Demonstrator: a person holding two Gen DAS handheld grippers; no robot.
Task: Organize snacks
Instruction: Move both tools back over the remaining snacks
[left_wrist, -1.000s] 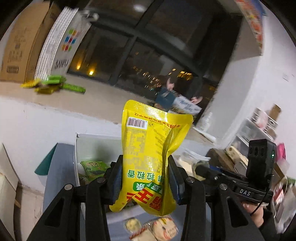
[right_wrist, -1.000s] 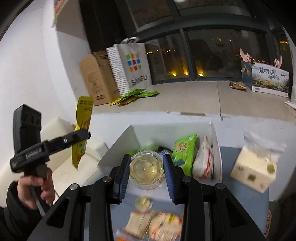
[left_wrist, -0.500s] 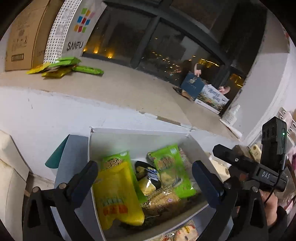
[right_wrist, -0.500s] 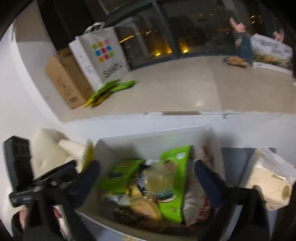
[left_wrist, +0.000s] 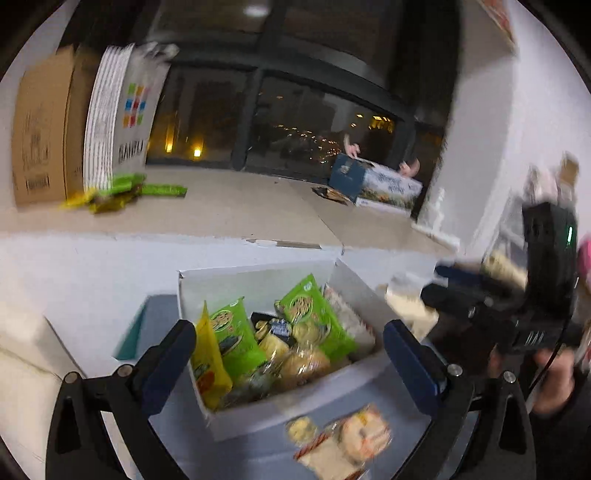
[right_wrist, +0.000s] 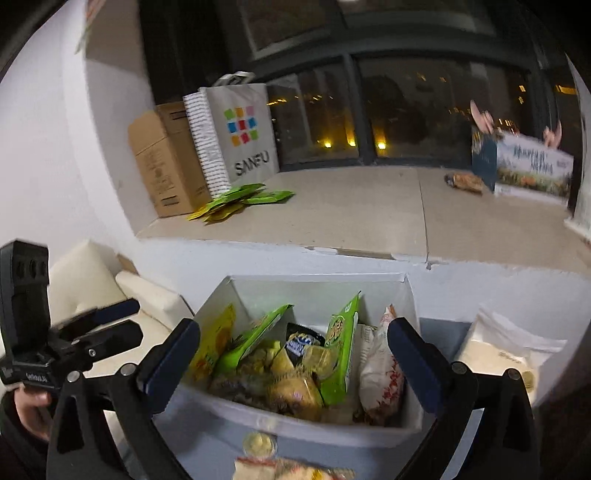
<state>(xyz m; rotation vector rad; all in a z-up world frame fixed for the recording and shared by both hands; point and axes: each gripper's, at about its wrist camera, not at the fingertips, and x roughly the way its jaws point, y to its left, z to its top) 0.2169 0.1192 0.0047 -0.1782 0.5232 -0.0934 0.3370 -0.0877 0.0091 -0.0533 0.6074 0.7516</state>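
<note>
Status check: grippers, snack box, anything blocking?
Left gripper open, empty. Right gripper open, empty. Yellow pouch standing in white box with green packs; wrapped snacks remain on table in front. Nothing blocking.

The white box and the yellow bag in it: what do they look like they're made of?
White box: seemingly cardboard, matte; thin, flat walls with a folded corner. Yellow bag: probably plastic film, glossy; it creases and carries print, though blur hides detail.
</note>
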